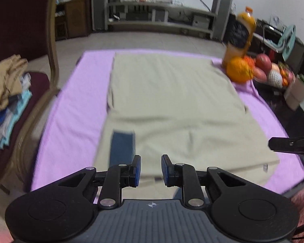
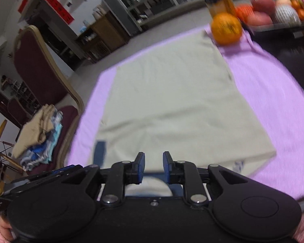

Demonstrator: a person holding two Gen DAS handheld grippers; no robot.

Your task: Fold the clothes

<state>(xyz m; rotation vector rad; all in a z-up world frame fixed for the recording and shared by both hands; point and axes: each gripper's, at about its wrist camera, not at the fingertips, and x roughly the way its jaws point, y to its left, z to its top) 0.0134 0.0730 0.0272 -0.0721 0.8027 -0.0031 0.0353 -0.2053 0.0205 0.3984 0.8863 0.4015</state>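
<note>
Living room, tiled floor, grey shelving unit (image 1: pixel 160 14) along the far wall; both views are motion-blurred. In front of you a purple cloth (image 1: pixel 71 109) covers the work surface, and on it lies a beige garment (image 1: pixel 172 109), spread flat and roughly rectangular, with a small blue patch (image 1: pixel 122 145) at its near left corner. At the far right corner of the purple cloth an orange (image 1: pixel 240 70) sits touching the base of a bottle of orange drink (image 1: pixel 241 36). Just beyond them a tray (image 2: pixel 273 27) holds red apples, smaller oranges and a fruit in white netting. To your left a dark red chair (image 2: pixel 40 64) carries a stack of folded clothes (image 1: pixel 8 97), tan on top, blue and pale turquoise beneath. Your left gripper (image 1: pixel 151 171) hangs over the garment's near edge, fingers spread, nothing between them. Your right gripper (image 2: pixel 153 167) sits likewise above the near edge, fingers apart and empty.
</note>
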